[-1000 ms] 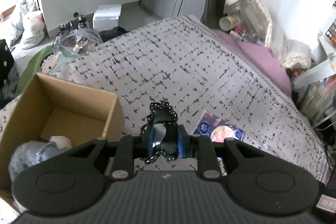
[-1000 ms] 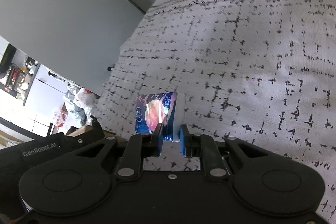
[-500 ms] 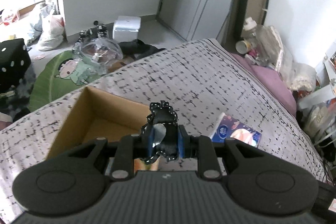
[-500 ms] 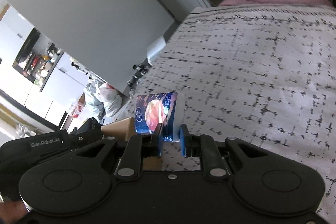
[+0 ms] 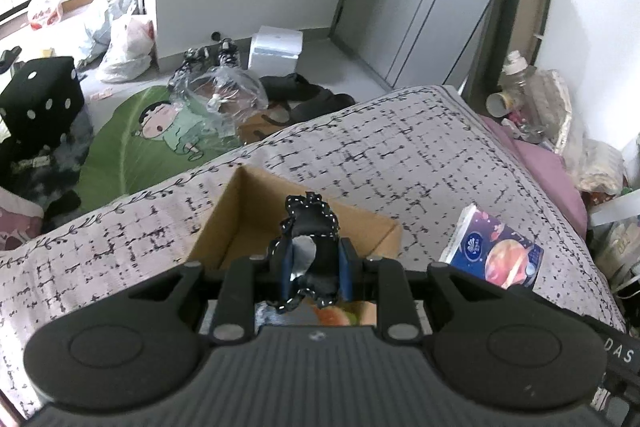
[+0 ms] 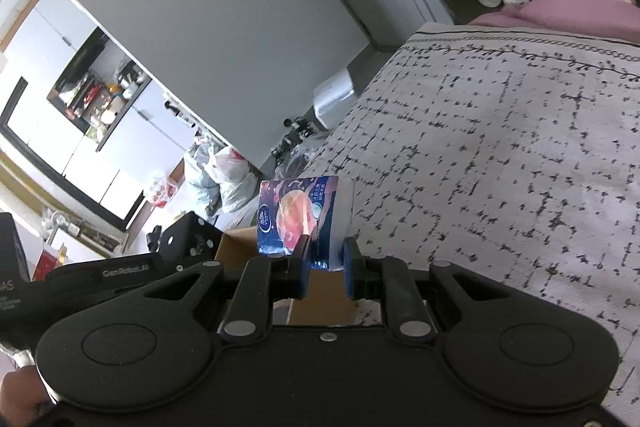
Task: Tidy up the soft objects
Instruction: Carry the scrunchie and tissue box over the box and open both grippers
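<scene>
Jaws of the left gripper (image 5: 313, 269) are clamping a black fabric piece (image 5: 310, 227) over the open cardboard box (image 5: 240, 211) sitting on the bed (image 5: 400, 163). The right gripper (image 6: 325, 267) is pinching a blue tissue pack (image 6: 298, 217), lifted beside the box.

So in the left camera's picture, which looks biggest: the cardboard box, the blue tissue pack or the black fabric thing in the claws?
1. cardboard box, though partly hidden.
2. blue tissue pack.
3. black fabric piece; it sits nearest the camera, so its rank against the pack is unsure.
</scene>
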### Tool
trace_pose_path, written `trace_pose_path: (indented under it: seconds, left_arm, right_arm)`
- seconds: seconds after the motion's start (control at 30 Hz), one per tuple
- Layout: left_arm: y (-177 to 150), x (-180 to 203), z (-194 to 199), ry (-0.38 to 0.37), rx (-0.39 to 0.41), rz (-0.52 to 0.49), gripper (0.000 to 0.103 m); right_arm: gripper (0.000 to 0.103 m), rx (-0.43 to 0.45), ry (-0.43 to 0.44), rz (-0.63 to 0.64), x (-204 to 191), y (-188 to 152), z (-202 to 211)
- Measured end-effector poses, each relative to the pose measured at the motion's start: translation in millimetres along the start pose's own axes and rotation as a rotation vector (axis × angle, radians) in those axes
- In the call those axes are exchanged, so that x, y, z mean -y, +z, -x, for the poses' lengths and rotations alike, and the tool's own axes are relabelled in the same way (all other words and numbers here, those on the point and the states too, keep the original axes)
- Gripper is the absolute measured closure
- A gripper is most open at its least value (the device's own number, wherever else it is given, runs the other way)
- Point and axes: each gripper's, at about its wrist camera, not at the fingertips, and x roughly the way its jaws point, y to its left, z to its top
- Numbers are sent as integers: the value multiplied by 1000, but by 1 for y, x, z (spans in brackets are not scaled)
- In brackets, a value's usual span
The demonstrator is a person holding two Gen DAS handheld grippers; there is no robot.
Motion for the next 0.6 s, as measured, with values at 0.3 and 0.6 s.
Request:
trace_pose_path:
  seconds: [0.3,0.6]
  left_arm:
    - [-3,-23,-16,3,-32,27,80]
    - [-2,-39,-33,-17,-58,52,78]
  right_arm:
    - [87,-42,4,36,-21,-13,-24]
    - [87,-78,-13,61,-29,-23,-43]
